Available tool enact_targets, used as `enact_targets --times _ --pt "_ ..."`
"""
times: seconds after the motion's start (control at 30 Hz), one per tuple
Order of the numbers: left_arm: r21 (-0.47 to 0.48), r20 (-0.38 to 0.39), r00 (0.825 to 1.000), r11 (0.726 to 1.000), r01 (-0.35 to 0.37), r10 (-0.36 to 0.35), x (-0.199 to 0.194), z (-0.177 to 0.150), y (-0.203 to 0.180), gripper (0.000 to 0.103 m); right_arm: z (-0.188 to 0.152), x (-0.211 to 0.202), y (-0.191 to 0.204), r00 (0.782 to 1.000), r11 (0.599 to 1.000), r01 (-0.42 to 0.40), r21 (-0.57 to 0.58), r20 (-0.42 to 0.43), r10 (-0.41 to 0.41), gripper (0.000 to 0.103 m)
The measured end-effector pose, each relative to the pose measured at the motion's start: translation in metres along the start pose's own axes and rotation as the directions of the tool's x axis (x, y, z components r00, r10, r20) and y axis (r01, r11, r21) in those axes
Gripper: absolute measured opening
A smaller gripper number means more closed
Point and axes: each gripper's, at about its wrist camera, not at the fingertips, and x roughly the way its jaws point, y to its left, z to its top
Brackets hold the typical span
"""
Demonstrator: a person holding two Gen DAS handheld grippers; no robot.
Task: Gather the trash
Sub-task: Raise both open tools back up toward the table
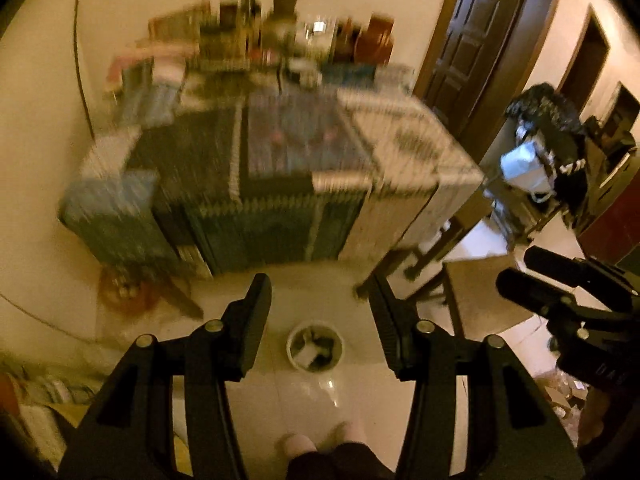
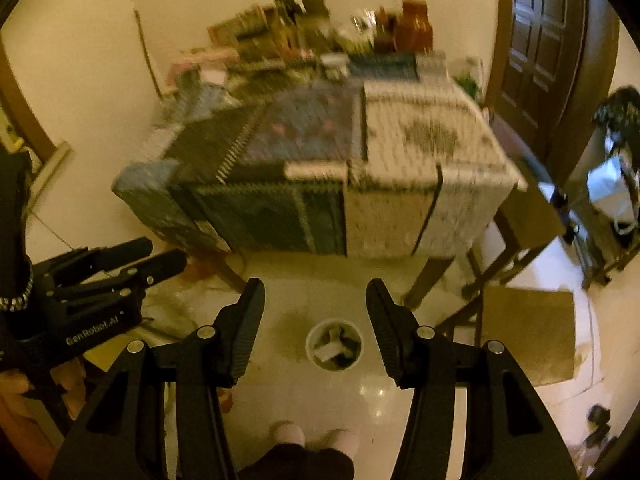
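**Both grippers held open above the floor bin**

The black left gripper (image 1: 320,304) and black right gripper (image 2: 315,304) hang with jaws spread wide, gripping nothing. Between each pair of fingers, a small round white trash bin (image 1: 315,346) (image 2: 334,345) stands on the glossy pale floor (image 1: 320,396), holding scraps, near the patterned-cloth table (image 2: 340,168).

White lettering reading "GenRobot.AI" runs along the black body of the left gripper (image 2: 166,254), seen from the right wrist camera. Other markings are too blurred to read.

White bin (image 2: 334,345), patchwork blue-and-white tablecloth (image 2: 320,184)
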Motion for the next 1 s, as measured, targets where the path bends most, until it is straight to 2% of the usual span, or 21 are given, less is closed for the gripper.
enact_targets --times 0.17,0.3,0.43,0.5,0.57,0.6,0.67,0.73,0.83,0.9,1.0 --pt "0.036 0.124 0.992 0.999 0.003 -0.008 -0.070 0.023 -0.005 0.050 0.017 -0.051 0.023 0.994 1.000 -0.003 0.001 0.108 0.003 0.049" --pt "0.057 0.205 0.978 0.998 0.007 -0.019 -0.117 0.035 -0.004 0.050 0.029 -0.091 0.040 0.979 1.000 0.009 0.003 0.205 -0.010 0.049" --pt "0.067 0.284 0.958 0.997 0.030 -0.048 -0.155 0.044 0.001 0.054 0.037 -0.121 0.051 0.957 0.999 0.037 -0.009 0.288 -0.033 0.049" --pt "0.072 0.337 0.940 0.997 0.022 -0.045 -0.173 0.047 0.002 0.058 0.041 -0.134 0.053 0.940 0.998 0.056 -0.011 0.337 -0.049 0.050" --pt "0.074 0.379 0.925 0.997 0.015 -0.042 -0.187 0.051 0.003 0.066 0.046 -0.142 0.053 0.924 0.998 0.067 -0.007 0.379 -0.060 0.066" --pt "0.074 0.394 0.918 0.997 0.014 -0.042 -0.192 0.052 0.003 0.068 0.048 -0.146 0.053 0.914 0.997 0.072 -0.005 0.400 -0.064 0.069" --pt "0.070 0.419 0.908 0.998 0.005 -0.034 -0.197 0.058 0.004 0.082 0.055 -0.152 0.052 0.893 0.996 0.091 -0.001 0.442 -0.082 0.078" --pt "0.067 0.445 0.895 0.998 -0.013 -0.018 -0.200 0.063 0.004 0.091 0.061 -0.153 0.052 0.881 0.994 0.111 0.003 0.463 -0.100 0.083" --pt "0.071 0.481 0.877 0.996 -0.047 0.007 -0.195 0.072 0.002 0.092 0.070 -0.150 0.046 0.861 0.992 0.128 0.015 0.495 -0.118 0.092" --pt "0.069 0.485 0.874 0.996 -0.058 0.018 -0.185 0.081 0.000 0.092 0.079 -0.141 0.039 0.853 0.991 0.130 0.019 0.508 -0.121 0.094" --pt "0.058 0.483 0.875 0.996 -0.062 0.027 -0.169 0.096 -0.004 0.092 0.092 -0.130 0.029 0.854 0.993 0.116 0.014 0.509 -0.107 0.094"
